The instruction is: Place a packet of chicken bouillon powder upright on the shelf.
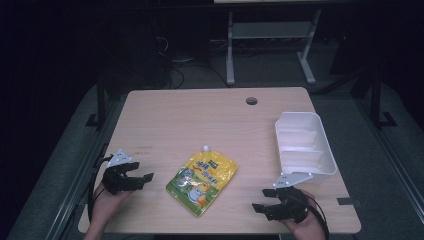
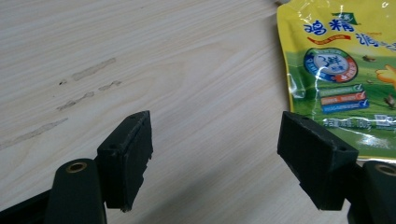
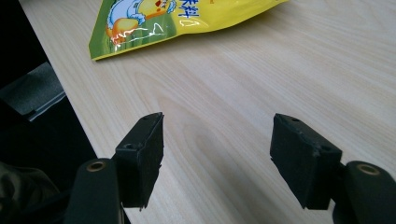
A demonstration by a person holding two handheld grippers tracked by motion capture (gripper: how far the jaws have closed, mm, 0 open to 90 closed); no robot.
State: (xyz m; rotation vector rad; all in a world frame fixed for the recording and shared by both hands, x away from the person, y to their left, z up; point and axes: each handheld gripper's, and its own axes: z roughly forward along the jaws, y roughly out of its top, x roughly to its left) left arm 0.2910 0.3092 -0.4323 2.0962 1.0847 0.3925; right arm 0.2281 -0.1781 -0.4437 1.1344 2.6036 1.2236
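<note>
We see a shiny, flat yellow pouch (image 1: pixel 202 182) with a small white cap on the smooth wooden table (image 1: pixel 210 115). It lies between our left gripper (image 1: pixel 142 176) and right gripper (image 1: pixel 260 209), touching neither. Both jaws gape wide, empty.

Two black tools (image 1: pixel 142 178) (image 1: pixel 260 209), grey three-cornered top plates, trailing black cables.

We see the yellow spouted pouch (image 2: pixel 336 70) cut by both gripper views' edges; its small print (image 2: pixel 348 100) unreadable.
</note>
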